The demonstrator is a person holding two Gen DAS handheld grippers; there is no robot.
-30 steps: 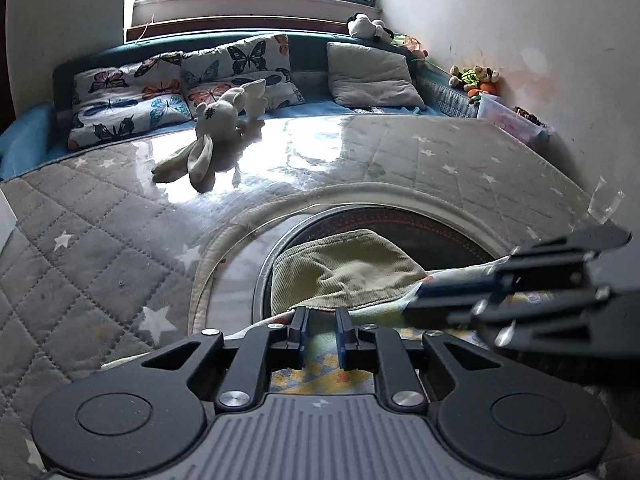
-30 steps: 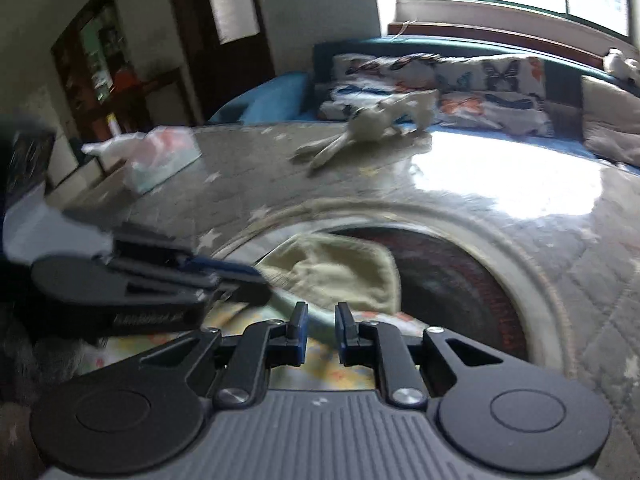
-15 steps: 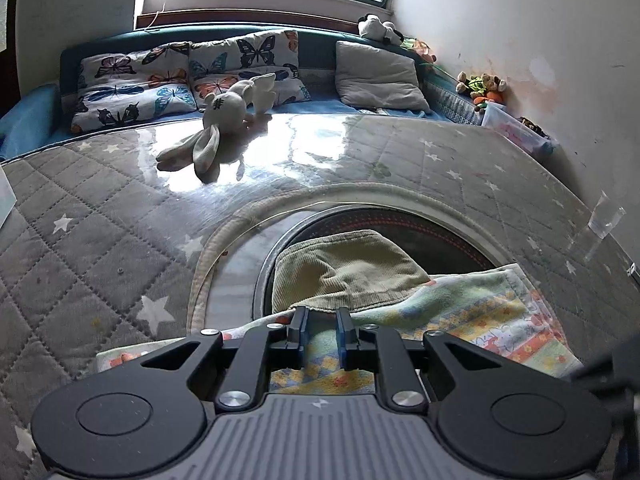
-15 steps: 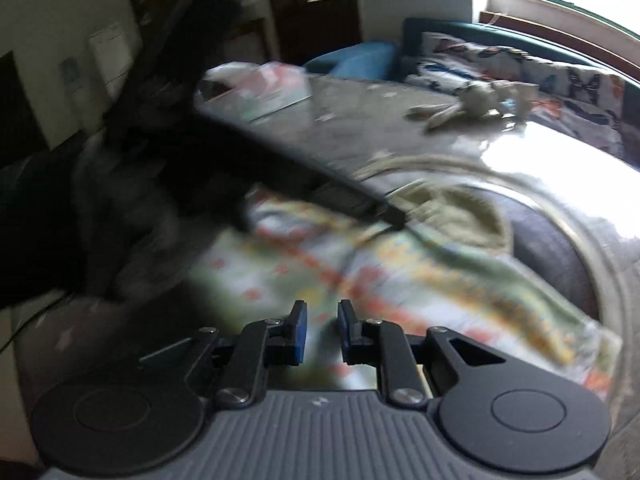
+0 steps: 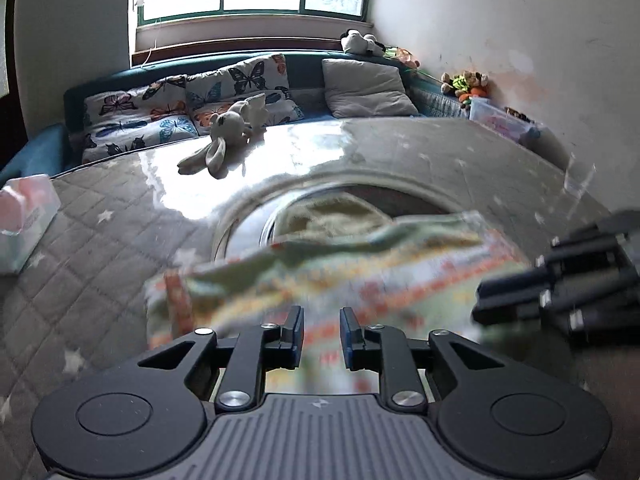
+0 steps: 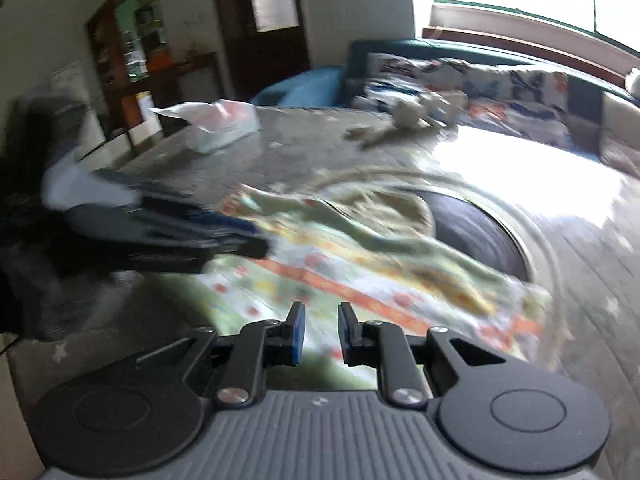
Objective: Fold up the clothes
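A colourful patterned cloth (image 5: 360, 276) lies spread on the quilted table, blurred by motion; it also shows in the right wrist view (image 6: 360, 272). An olive-green garment (image 5: 332, 216) lies behind it on the dark round inset, and shows in the right wrist view (image 6: 384, 208). My left gripper (image 5: 321, 334) hovers above the cloth's near edge, jaws a little apart, nothing between them. My right gripper (image 6: 320, 330) hovers over the cloth likewise, jaws slightly apart and empty. Each gripper appears in the other's view: the right one (image 5: 560, 292), the left one (image 6: 180, 232).
A stuffed rabbit (image 5: 224, 140) lies at the table's far side. A tissue box (image 5: 24, 220) stands at the left. Butterfly pillows (image 5: 180, 108) and a grey cushion (image 5: 364, 88) line the bench behind. A plastic box (image 5: 500, 120) sits far right.
Both grippers have pulled back and risen from the cloth. The patterned cloth now lies spread out more fully. The right gripper has come back into the left view at the right.
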